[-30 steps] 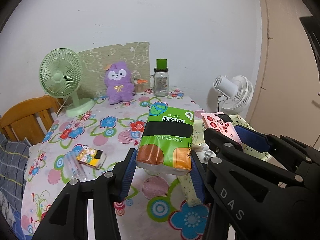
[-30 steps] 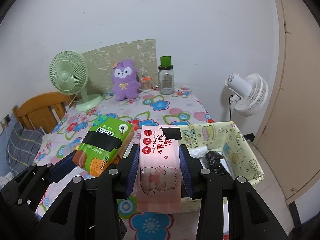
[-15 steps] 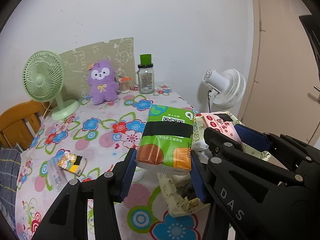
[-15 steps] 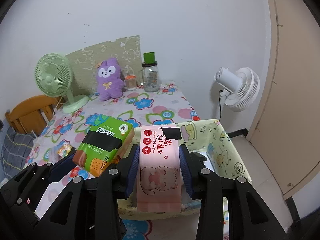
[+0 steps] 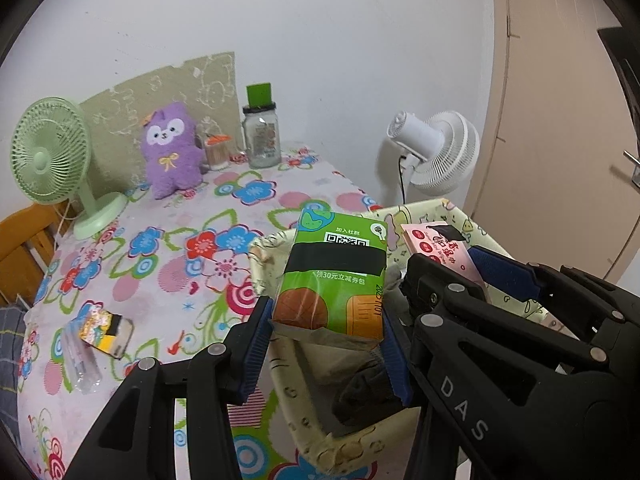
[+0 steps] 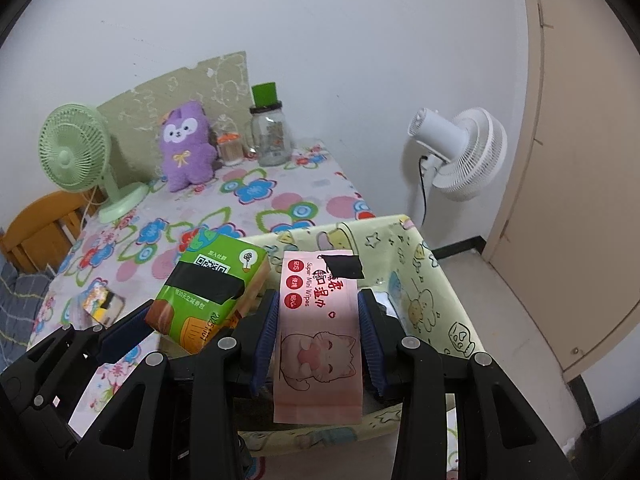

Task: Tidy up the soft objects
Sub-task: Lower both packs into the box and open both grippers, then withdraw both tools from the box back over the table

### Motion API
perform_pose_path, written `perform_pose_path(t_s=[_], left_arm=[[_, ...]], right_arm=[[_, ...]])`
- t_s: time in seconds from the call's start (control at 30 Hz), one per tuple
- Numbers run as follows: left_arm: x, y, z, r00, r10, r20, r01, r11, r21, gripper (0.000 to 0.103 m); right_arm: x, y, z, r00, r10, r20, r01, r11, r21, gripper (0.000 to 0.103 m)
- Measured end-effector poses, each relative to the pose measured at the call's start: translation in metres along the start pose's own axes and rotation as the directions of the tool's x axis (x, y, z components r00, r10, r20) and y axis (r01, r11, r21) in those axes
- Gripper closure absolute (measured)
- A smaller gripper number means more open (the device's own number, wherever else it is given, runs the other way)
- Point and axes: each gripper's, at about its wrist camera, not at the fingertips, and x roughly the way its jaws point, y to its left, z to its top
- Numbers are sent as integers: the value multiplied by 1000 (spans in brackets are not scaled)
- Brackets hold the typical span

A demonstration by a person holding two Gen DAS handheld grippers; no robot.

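Note:
My left gripper [image 5: 326, 344] is shut on a green tissue pack [image 5: 336, 280] and holds it above the left side of a yellow cartoon-print fabric basket [image 5: 288, 396]. My right gripper [image 6: 319, 344] is shut on a pink wet-wipes pack [image 6: 318, 332] and holds it over the same basket [image 6: 424, 296]. The green pack also shows in the right wrist view [image 6: 208, 284], and the pink pack in the left wrist view [image 5: 440, 248]. A purple plush toy [image 5: 170, 148] sits at the back of the table. Dark items lie inside the basket, partly hidden.
The flowered tablecloth [image 5: 160, 264] holds a green desk fan [image 5: 52, 156], a glass jar with a green lid [image 5: 262, 136], a small orange-lidded pot [image 5: 217, 152] and a small yellow packet [image 5: 106, 330]. A white fan [image 5: 436, 156] stands by the wall. A wooden chair [image 5: 20, 248] is at left.
Both grippers have moved right with their packs, from over the table to above the basket. The basket now sits closer and lower in both views.

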Motion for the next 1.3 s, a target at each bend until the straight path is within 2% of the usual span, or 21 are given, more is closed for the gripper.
perform_pose_path(t_s=[0.3,0.57,0.7,0.9,1.03,1.3], left_arm=[[18,-7,3,999,-8,-42,9,1000,15,46],[23,-8,7,999,-15,-46,16,999,30,37],[23,-9,9,998,-37,-52,39,999,31,27],[17,-11,11,999,-35,-33,37,998,41,16],[8,-9,13,1000,3,-18,-2,999,38,12],[-12,6,11,1000,11,7,-11,1000,17,10]], right_arm=[[17,-12,0,999,-9,-35,10,1000,29,60],[24,-14,4,999,10,-37,-9,1000,28,58],[26,-15,6,999,24,-41,-23,999,37,40],[19,-15,7,1000,13,-20,-12,999,42,22],[12,-13,9,1000,5,-6,-5,999,46,19],[-7,5,12,1000,7,6,-7,1000,18,18]])
